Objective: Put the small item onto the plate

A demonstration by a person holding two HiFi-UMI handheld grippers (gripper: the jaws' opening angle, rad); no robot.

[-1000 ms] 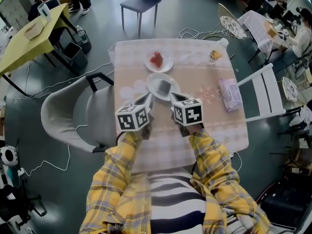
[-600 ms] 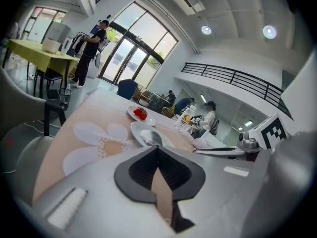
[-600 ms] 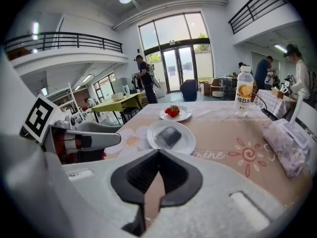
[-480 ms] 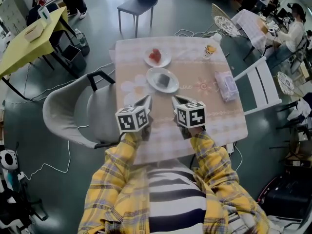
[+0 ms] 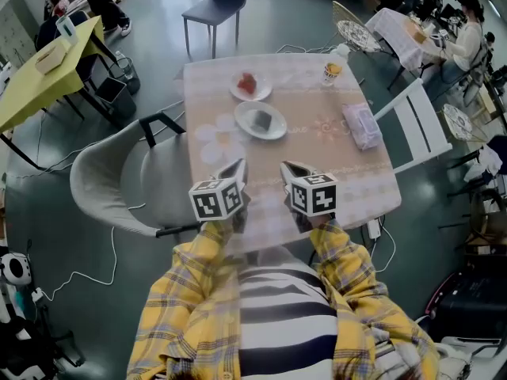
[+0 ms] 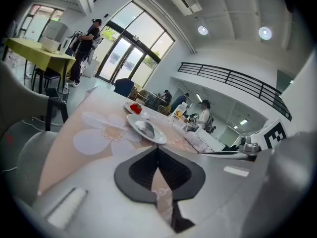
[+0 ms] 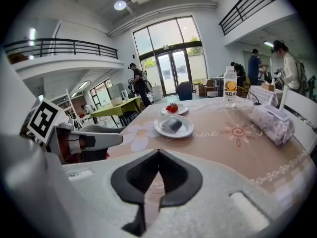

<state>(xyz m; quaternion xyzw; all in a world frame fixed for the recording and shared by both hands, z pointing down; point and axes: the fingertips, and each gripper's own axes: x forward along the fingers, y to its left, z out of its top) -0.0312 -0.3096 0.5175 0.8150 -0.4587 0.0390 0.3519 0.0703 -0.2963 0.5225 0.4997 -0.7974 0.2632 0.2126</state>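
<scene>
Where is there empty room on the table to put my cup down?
Bare cloth lies between the plate with the dark item and the tissue pack, and across the table's near half. It is crowded at the far side: the strawberry plate sits close behind, the bottle at the corner.

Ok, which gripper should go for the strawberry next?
Left, narrowly: the strawberry sits on the far plate, nearer the left gripper than the right gripper. Both are shut and empty.
</scene>
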